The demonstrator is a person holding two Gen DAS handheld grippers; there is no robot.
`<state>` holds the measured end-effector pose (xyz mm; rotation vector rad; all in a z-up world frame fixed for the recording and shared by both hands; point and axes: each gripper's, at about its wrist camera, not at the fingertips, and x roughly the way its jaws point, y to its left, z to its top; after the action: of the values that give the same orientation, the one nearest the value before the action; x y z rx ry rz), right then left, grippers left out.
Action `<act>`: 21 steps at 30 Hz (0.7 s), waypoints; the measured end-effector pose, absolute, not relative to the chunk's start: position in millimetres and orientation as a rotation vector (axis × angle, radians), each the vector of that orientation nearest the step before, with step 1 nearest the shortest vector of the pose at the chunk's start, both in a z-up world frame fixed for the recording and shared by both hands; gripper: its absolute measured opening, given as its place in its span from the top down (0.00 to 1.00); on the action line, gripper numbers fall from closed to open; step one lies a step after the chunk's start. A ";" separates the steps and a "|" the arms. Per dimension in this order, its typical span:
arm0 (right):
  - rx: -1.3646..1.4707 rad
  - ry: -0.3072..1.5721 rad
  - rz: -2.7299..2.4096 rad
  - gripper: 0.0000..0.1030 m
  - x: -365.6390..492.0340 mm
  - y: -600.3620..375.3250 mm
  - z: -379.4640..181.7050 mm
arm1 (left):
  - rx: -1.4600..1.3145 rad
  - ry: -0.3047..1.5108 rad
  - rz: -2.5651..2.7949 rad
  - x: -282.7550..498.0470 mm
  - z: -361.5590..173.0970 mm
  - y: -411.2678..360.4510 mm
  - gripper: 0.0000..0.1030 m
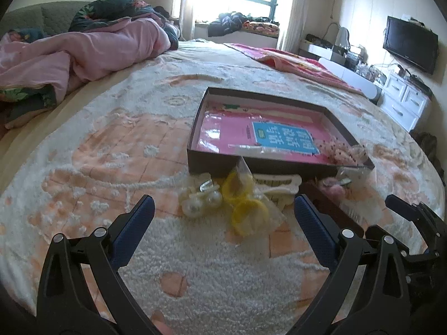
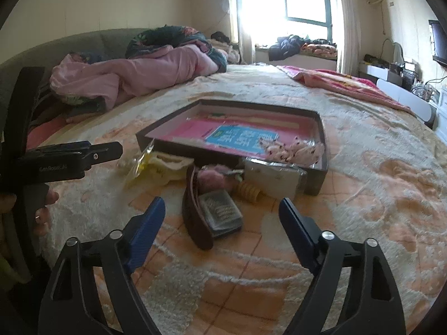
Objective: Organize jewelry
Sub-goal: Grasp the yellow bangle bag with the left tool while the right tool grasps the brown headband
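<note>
A shallow dark box (image 1: 215,163) with a pink and blue lining lies on the bed; it also shows in the right wrist view (image 2: 321,178). A pink dotted scrunchie (image 2: 293,148) lies in its near corner. In front of the box lie bagged yellow bangles (image 1: 247,203), pearl pieces (image 1: 199,199), a cream hair claw (image 1: 276,185), a brown strap (image 2: 195,220), a small clear case (image 2: 222,213), a pink fluffy item (image 2: 212,180), a yellow coil tie (image 2: 248,191) and a silver packet (image 2: 272,178). My left gripper (image 1: 223,205) is open just short of the bangles. My right gripper (image 2: 222,206) is open around the case and strap.
The bed is covered by a cream and orange fleecy blanket (image 1: 195,279). A pink quilt (image 1: 83,53) is bunched at the head. A red blanket (image 1: 293,61) lies at the far side. White drawers (image 1: 405,100) and a TV (image 1: 409,44) stand to the right.
</note>
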<state>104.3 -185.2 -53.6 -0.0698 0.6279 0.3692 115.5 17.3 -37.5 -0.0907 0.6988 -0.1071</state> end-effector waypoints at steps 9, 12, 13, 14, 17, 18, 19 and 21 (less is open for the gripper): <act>-0.063 0.702 0.417 0.48 108.4 -180.5 -67.7 | -0.069 0.763 -0.131 118.0 -53.1 7.8 0.11; -0.066 0.720 0.430 0.57 108.8 -178.4 -71.2 | -0.072 0.779 -0.142 120.9 -58.1 5.9 0.11; -0.065 0.725 0.436 0.59 108.5 -177.5 -72.1 | -0.073 0.785 -0.145 122.4 -59.5 5.4 0.11; -0.063 0.730 0.442 0.60 108.2 -176.9 -72.7 | -0.074 0.789 -0.146 123.6 -61.0 5.0 0.11; -0.063 0.735 0.451 0.64 107.4 -175.6 -73.6 | -0.089 0.803 -0.156 128.5 -65.2 4.3 0.12; -0.060 0.739 0.455 0.66 107.2 -175.5 -73.8 | -0.104 0.809 -0.165 130.7 -66.2 5.0 0.14; -0.057 0.742 0.459 0.67 107.0 -175.6 -73.9 | -0.119 0.815 -0.172 132.4 -67.2 5.5 0.15; -0.055 0.747 0.464 0.69 106.4 -174.8 -74.3 | -0.151 0.829 -0.182 136.0 -69.4 7.5 0.18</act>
<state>106.4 -174.8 -74.3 -0.0546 0.7469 0.4644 136.0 7.5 -69.4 -0.1507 0.8293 -0.1815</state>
